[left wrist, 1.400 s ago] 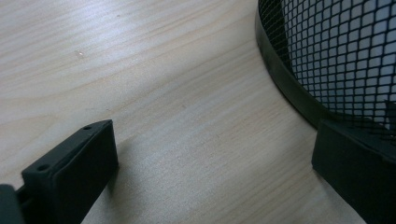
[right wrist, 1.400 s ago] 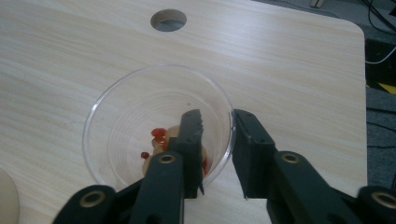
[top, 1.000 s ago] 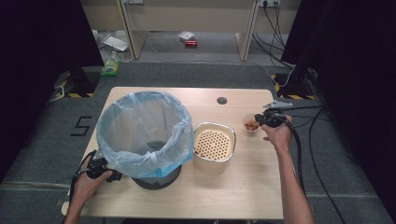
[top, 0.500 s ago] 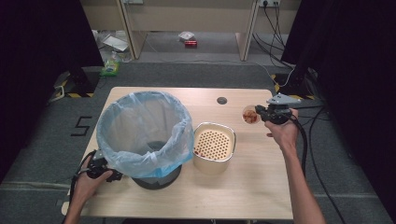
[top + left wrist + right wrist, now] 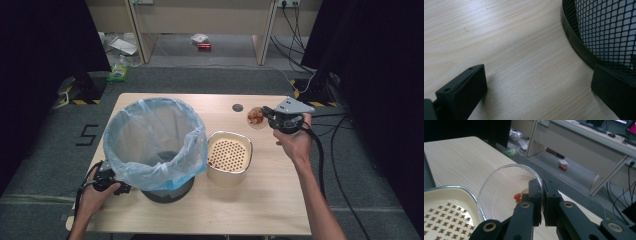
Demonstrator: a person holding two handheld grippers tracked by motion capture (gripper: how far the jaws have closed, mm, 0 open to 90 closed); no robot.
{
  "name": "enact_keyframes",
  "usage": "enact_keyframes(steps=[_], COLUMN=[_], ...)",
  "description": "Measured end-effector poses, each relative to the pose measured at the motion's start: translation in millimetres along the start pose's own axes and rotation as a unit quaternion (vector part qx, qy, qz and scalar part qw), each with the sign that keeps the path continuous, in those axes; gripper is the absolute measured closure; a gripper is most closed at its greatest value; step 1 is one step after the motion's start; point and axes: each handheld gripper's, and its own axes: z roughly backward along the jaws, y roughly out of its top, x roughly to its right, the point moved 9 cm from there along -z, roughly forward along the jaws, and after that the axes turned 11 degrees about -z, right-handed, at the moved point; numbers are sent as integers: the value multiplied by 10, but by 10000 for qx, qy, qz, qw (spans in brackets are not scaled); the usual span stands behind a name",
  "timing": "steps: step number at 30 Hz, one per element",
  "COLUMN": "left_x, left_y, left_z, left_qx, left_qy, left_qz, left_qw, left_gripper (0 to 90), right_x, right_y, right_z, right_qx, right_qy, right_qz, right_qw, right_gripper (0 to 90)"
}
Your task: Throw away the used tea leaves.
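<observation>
Glass bowl: small clear glass bowl (image 5: 506,192) with reddish scraps, lifted above the wooden table (image 5: 260,200).
Right gripper (image 5: 543,202): jaws pinched shut on its rim.
Left gripper (image 5: 536,87): jaws apart, holding nothing, beside the black mesh bin (image 5: 604,32).
Risk: thin rim grip may slip when tilted, spilling scraps beside the cream perforated tray (image 5: 229,152).

A small clear glass bowl (image 5: 506,192) is held off the worktop (image 5: 260,200), its rim pinched between the closed jaws of the right tongs (image 5: 542,202). It tilts on its side, mouth open toward the cream tray, and a few red and pale food bits (image 5: 520,195) sit inside near the pinched rim. In the high view the bowl (image 5: 256,117) hangs above the worktop's far right part.
</observation>
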Motion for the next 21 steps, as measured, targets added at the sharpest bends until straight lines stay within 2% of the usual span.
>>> enact_keyframes(steps=[5, 6, 8, 10, 11, 14, 15, 16, 18, 19, 20, 21], left_x=[0, 0, 0, 0, 1, 0, 1, 1, 0, 0, 0, 1], left_y=[0, 0, 0, 0, 0, 0, 0, 0, 0, 0, 0, 0], left_z=[0, 0, 0, 0, 0, 0, 0, 0, 0, 0, 0, 0], left_qx=[0, 0, 2, 1, 1, 1, 1, 1, 0, 0, 1, 1], left_qy=[0, 0, 1, 0, 0, 1, 0, 1, 1, 1, 2, 2], left_qz=[1, 1, 1, 0, 1, 0, 1, 2, 0, -1, 0, 1], left_qw=[10000, 10000, 10000, 10000, 10000, 10000, 10000, 10000, 10000, 10000, 10000, 10000], left_gripper=[0, 0, 0, 0, 0, 0, 0, 0, 0, 0, 0, 0], right_x=[-171, -171, -273, -304, -370, -409, -451, -451, -522, -588, -588, -641], right_y=[88, 88, 113, 118, 126, 119, 109, 109, 99, 88, 88, 57], right_z=[26, 26, 29, 29, 37, 45, 55, 55, 62, 64, 64, 56], right_qx=[233, 233, 388, 448, 585, 657, 724, 724, 809, 897, 897, 946], right_qy=[84, 84, 138, 145, 154, 130, 20, 20, -26, -110, -110, -227], right_qz=[265, 265, 442, 503, 651, 732, 957, 957, 1183, 1454, 1454, 1748], right_qw=[9993, 9993, 9982, 9976, 9960, 9951, 9928, 9928, 9897, 9852, 9852, 9798], right_gripper=[867, 867, 867, 867, 866, 866, 866, 866, 866, 866, 866, 866])
